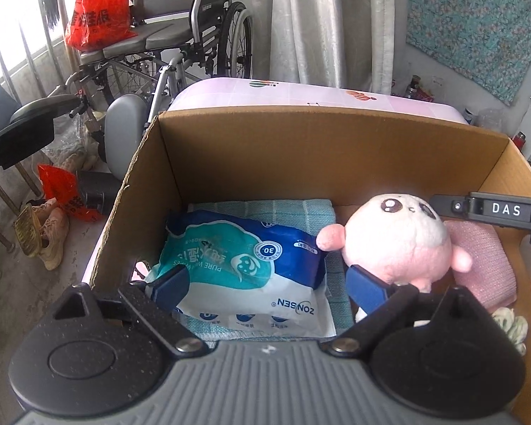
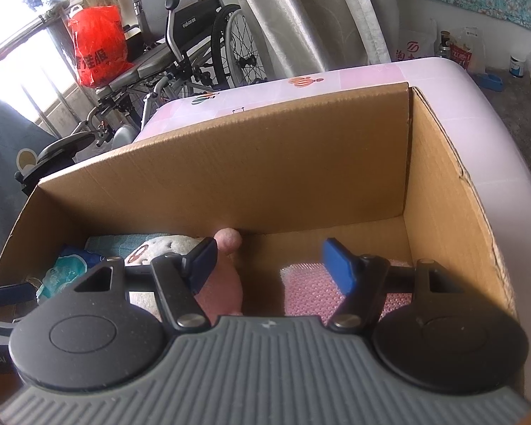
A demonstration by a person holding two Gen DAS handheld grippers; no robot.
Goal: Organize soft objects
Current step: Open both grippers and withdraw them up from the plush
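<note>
Two blue pads of the left gripper (image 1: 269, 288) stood apart over the wipes pack (image 1: 244, 265) inside the cardboard box (image 1: 301, 148), gripping nothing, the pink plush toy (image 1: 396, 241) alongside. Right wrist view: the right gripper (image 2: 270, 265) gaped, empty, above the pink cloth (image 2: 308, 290).

plush toy (image 2: 166, 248) half hidden behind gripper frame

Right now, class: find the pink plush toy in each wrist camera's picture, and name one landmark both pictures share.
Left wrist view: the pink plush toy sits right of centre inside the cardboard box, beside the wet wipes pack.
Right wrist view: only part of it shows, low and centre-left, behind the right gripper.
Shared landmark: the wheelchair carrying a red bag.
</note>
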